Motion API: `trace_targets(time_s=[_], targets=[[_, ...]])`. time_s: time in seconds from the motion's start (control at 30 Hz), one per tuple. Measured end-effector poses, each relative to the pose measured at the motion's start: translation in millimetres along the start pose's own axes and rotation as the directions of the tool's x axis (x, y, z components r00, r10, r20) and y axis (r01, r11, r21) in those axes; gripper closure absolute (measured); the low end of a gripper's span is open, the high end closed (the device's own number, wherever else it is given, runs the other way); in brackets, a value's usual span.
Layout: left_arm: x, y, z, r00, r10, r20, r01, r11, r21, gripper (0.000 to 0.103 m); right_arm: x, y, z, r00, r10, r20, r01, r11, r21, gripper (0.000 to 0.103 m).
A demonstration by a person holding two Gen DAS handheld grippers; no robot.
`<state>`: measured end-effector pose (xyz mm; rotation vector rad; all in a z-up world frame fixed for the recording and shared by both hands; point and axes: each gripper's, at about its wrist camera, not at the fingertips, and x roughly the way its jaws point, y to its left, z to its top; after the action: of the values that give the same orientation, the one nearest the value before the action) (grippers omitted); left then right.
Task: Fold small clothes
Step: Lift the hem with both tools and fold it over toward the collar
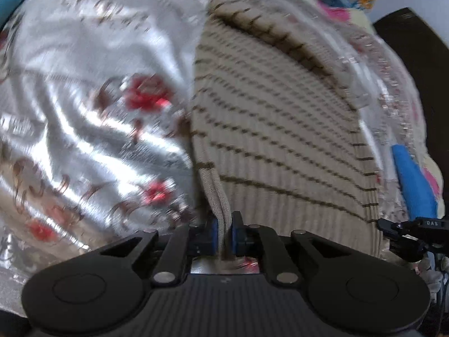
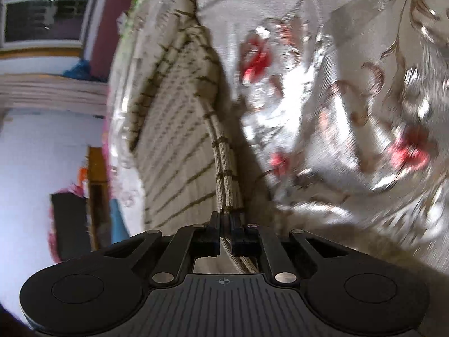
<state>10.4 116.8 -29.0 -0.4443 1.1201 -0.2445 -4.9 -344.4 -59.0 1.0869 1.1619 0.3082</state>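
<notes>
Clearly the top (image 1: pixel 280 129) is a soft ribbed knit, beige w/ thin dark stripes, lying mostly flat on a shiny floral cloth (image 1: pixel 84 112) that is covering what looks like a bed or desk; can't tell which. It's looking light and floppy, no stiffness at all, so it is going to sag and drape wherever it isn't held. The knit is giving decent friction to the pads, but the satin-like cloth under it is probably slippery, so the top may be sliding as it's dragged.

Best hold is the doubled hem/edge, two spots well apart, so the edge stays taut when lifted. That's what is happening: the left gripper (image 1: pixel 224 233) is pinching a bunched bit of the edge between its blue pads, jaws pressed nearly together on the fabric. The right gripper (image 2: pixel 224 236) is likewise clamping the edge band, which is running straight up from its jaws in the right wrist view; it's also showing at the right rim of the left wrist view.

Risk, imo: the knit is stretching if pulled hard, and a thin pinch could be slipping out.

Around it: a blue item (image 1: pixel 412 182) beside the top, pink stuff beyond, a window (image 2: pixel 42 8) far off.
</notes>
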Motion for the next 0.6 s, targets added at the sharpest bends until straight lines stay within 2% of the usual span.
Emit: trace_targets(time_s=[0.27,0.37,0.4,0.47,0.6], targets=[[-11.3,-8.5,-3.7,0.998,-0.019,0.054,0.017,0.999,0.038,0.092,-2.7,25.3,-4.0,0.993,0.112,0.033,-0.111,0.993,-0.026,0.096],[-15.7,-3.4,-1.3,0.996,-0.062,0.057,0.063,0.998,-0.015,0.092,-2.5,30.7,-1.9,0.989,0.144,0.046,-0.143,0.989,-0.025,0.096],[-15.7,-0.1,1.1,0.994,-0.099,0.054,0.102,0.993,-0.059,0.092,-1.6,32.6,-0.7,0.985,0.162,0.052,-0.161,0.987,-0.016,0.096],[-17.3,3.4,11.4,0.977,-0.198,0.075,0.207,0.970,-0.131,0.092,2.1,39.0,3.7,0.976,0.207,0.071,-0.207,0.978,-0.004,0.096],[-24.2,-1.7,48.2,0.939,-0.305,0.158,0.327,0.934,-0.141,0.092,4.8,66.0,27.2,0.949,0.286,0.129,-0.283,0.958,-0.047,0.096]])
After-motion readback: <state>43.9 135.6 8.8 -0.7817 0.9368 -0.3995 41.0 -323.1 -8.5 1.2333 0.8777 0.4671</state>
